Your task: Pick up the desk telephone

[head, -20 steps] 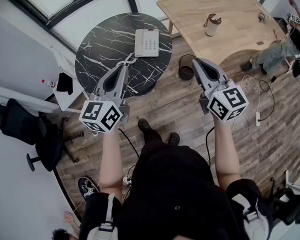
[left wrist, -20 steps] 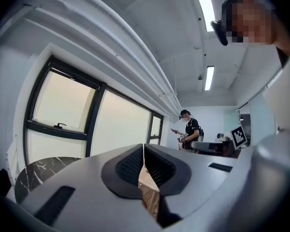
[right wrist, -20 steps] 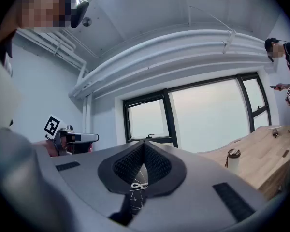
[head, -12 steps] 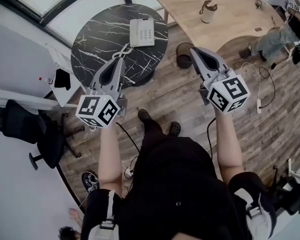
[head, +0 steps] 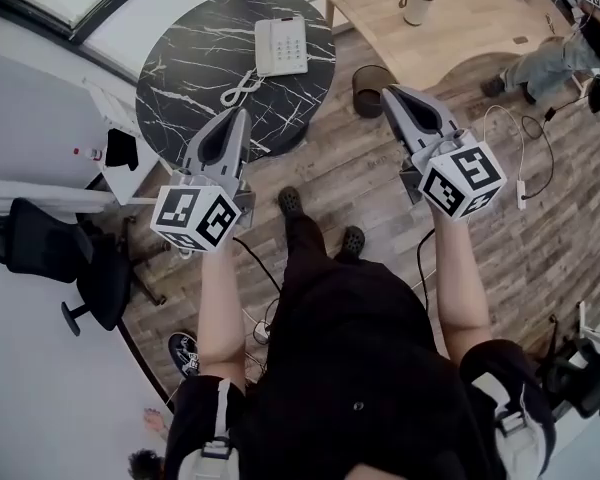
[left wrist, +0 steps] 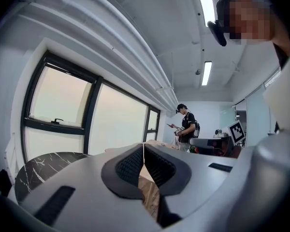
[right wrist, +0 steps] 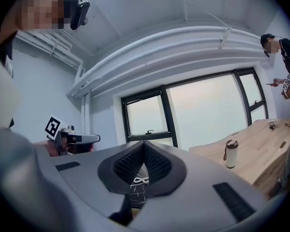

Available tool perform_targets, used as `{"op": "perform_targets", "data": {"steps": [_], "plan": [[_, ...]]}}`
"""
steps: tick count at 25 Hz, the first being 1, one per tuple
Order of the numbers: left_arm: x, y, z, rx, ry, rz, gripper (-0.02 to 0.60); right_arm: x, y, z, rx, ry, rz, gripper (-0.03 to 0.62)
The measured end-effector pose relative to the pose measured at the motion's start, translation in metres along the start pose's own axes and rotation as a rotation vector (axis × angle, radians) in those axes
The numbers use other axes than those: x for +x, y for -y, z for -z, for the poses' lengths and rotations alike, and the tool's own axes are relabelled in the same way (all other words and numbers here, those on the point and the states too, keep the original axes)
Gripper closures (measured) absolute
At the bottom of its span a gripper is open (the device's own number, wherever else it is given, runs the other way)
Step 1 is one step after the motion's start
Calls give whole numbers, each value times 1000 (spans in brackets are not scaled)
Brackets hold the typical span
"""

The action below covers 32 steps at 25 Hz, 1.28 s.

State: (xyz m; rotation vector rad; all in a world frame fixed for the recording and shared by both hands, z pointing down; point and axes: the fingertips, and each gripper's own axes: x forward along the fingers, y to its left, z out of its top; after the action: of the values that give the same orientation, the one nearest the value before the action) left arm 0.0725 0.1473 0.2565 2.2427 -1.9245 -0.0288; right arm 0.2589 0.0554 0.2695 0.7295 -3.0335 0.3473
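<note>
The white desk telephone (head: 282, 46) lies on the far side of a round black marble table (head: 180, 68). Its coiled cord (head: 240, 89) trails toward me. My left gripper (head: 242, 116) hangs over the table's near edge, short of the phone, shut and empty. My right gripper (head: 389, 92) is held out over the wooden floor to the right of the table, also shut and empty. In the left gripper view the pads (left wrist: 133, 164) meet with nothing between them. In the right gripper view the pads (right wrist: 156, 164) are closed too, and the cord (right wrist: 139, 181) shows below them.
A light wooden desk (head: 460, 23) with a tumbler (head: 415, 0) stands at the back right. A dark bin (head: 370, 90) sits between it and the table. A black office chair (head: 50, 258) is at the left. A person (head: 570, 53) stands at the far right, and cables (head: 515, 163) lie on the floor.
The table, phone and floor have slid upward in the head view. Both grippers stay shut and held out ahead. The phone has not moved on the table.
</note>
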Motion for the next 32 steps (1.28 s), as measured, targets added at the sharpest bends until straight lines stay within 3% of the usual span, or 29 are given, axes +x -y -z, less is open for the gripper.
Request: {"op": "perform_targets", "data": {"steps": [7, 20, 32], "plan": [[22, -32, 4, -16, -8, 35, 560, 32, 8, 5, -3, -17, 41, 566], [95, -135, -19, -29, -17, 116, 560, 144, 25, -18, -23, -8, 119, 565], [133, -214, -25, -53, -35, 191, 560, 221, 28, -13, -20, -32, 208, 565]]}}
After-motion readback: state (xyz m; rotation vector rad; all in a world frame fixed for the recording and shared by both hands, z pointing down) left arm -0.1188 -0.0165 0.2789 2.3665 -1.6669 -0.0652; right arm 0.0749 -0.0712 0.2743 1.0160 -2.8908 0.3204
